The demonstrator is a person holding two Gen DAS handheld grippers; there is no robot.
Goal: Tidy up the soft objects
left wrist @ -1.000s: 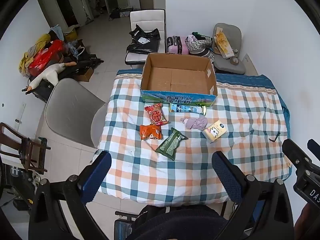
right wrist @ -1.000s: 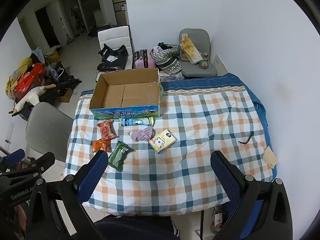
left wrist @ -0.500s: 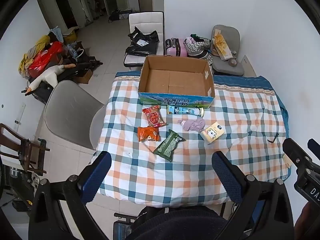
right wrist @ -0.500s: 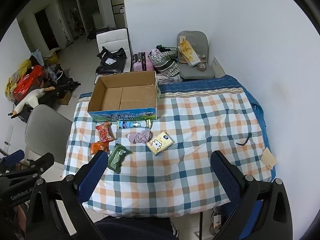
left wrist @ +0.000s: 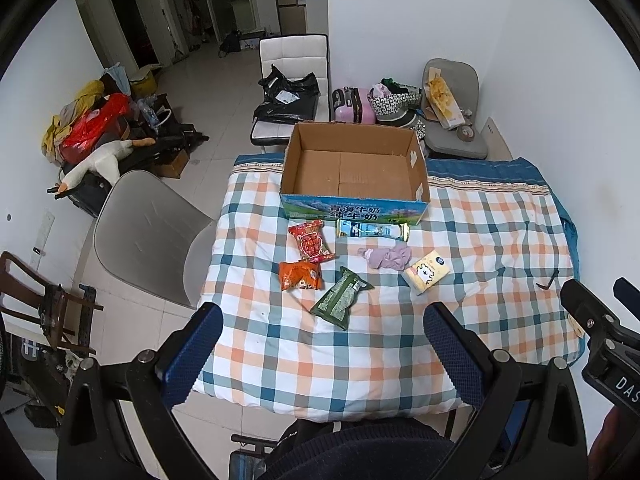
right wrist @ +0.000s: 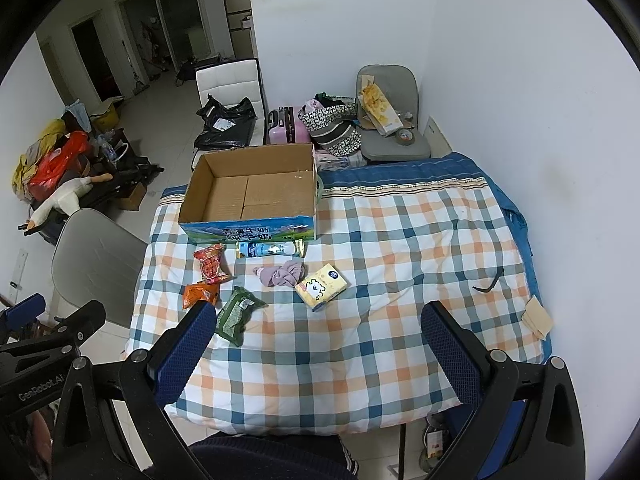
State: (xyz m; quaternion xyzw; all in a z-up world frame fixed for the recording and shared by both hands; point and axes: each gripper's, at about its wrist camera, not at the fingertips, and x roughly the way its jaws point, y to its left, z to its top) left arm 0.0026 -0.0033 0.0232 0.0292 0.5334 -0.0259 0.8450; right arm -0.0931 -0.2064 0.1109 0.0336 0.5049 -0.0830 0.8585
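Both tongs are hanging released above the desk's (left wrist: 500, 240) near edge; green packet (left wrist: 340, 294) is lying ahead of the left tongs (left wrist: 320, 344), long axis slanting toward the empty box (left wrist: 356, 204); right tongs (right wrist: 316, 340) are hovering farther off.

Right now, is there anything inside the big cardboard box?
No. The cardboard box shows only its bare brown floor. A thin strip behind its near wall is hidden. The snack packets lie outside, on the checked cloth.

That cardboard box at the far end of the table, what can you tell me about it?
The cardboard box is a shallow brown carton, open at the top and empty, its bare floor showing. The near wall is printed blue with a landscape and white Chinese characters. It sits upright on the checked tablecloth at the far edge, nothing touching it; a blue-and-white tube lies just before it.
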